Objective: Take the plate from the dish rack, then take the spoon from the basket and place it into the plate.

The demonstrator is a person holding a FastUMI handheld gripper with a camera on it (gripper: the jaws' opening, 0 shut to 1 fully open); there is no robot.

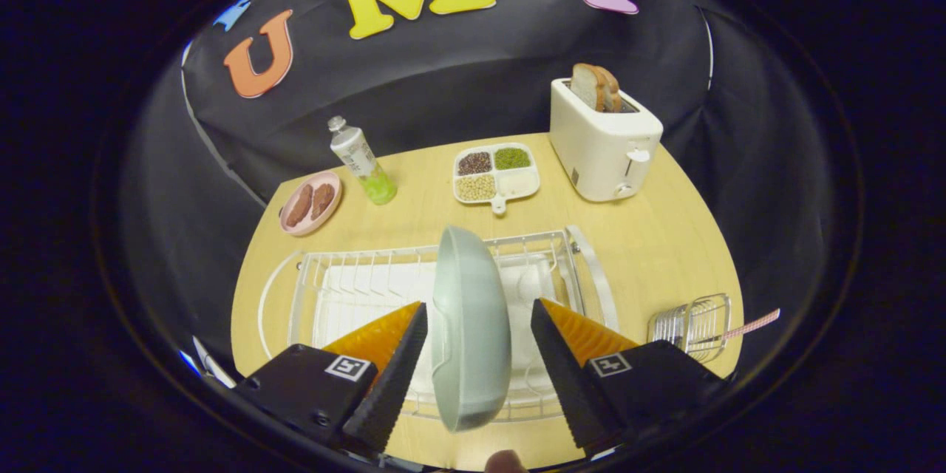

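A pale grey-green plate [473,325] stands on edge in the white wire dish rack [355,259] on the wooden table [665,244]. My gripper [479,307] is open and straddles the plate, one finger on each side. The left finger is close against the plate's face; a gap shows between the right finger and the plate. To the right of the rack sits a small metal wire basket [691,325], with the spoon's pinkish handle [754,325] sticking out of it to the right.
Beyond the rack are a white toaster [602,140] with bread slices [595,86], a divided tray of grains [495,174], a bottle of green drink [362,161] and a pink dish of food [310,201]. Black cloth walls close in the table.
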